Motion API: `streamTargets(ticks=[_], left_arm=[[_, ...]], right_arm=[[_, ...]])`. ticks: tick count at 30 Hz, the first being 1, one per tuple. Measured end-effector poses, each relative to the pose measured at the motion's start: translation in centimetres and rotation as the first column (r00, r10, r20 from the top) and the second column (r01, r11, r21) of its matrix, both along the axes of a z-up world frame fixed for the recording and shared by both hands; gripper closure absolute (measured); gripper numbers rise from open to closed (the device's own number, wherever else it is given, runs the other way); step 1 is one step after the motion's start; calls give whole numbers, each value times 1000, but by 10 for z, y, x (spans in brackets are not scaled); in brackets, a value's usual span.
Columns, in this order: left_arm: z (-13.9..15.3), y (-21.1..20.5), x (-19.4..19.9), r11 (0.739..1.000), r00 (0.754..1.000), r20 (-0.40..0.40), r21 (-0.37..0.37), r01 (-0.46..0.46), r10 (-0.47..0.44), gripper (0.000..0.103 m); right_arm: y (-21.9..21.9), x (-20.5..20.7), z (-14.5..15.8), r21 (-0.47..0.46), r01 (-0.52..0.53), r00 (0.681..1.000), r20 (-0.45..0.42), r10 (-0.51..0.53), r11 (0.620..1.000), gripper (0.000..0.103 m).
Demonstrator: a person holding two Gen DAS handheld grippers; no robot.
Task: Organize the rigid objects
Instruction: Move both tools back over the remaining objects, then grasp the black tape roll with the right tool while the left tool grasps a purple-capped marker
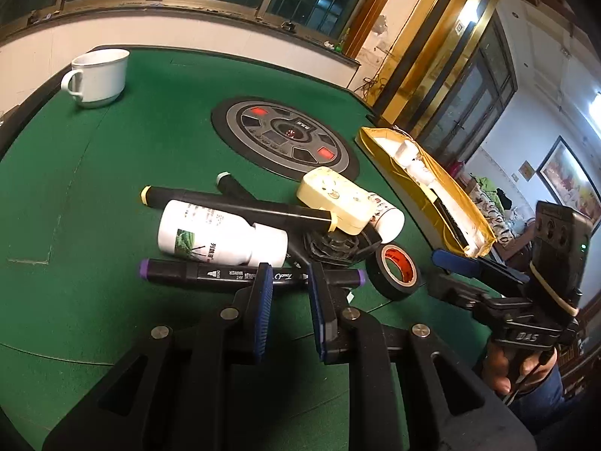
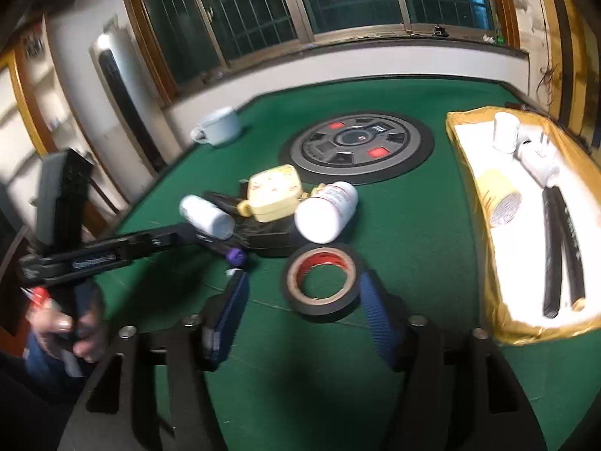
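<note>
Astride the tape roll (image 2: 320, 283), right tongs (image 2: 305, 314) level

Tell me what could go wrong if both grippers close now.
The left gripper straddles the purple marker, which lies against the white bottle; lifting may roll the bottle. The right gripper brackets the tape roll lying flat, so the pads could slip over its low rim.
</note>
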State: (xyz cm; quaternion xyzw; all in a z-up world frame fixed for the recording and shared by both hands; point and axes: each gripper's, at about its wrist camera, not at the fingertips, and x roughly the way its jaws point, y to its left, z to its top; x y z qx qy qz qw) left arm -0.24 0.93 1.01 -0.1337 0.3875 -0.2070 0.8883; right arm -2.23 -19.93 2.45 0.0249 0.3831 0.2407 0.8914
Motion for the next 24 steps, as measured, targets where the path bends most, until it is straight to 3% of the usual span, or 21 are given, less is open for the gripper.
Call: streamTargets(ticks=[7,13,21,24], left_arm=[[-1,-3,-4,999,999,0,11,35,-35,86],[-4,5,-2,1000,1000,-14,-7,11,-11,86],[-3,6,-3,1000,1000,-9,-17,12,-12,86],[-1,8,-5,1000,1000,2,-18,9,-9,86]], right_arm=[[27,18,-16,-208,-19,999,-47,10,978,42],[43,31,-28,-281,-37,996,-82,14,959,47],[16,32,-18,-134,12,992,-119,-28,991,47],[6,25,-14,-131,44,994,-94,-57,990,47]])
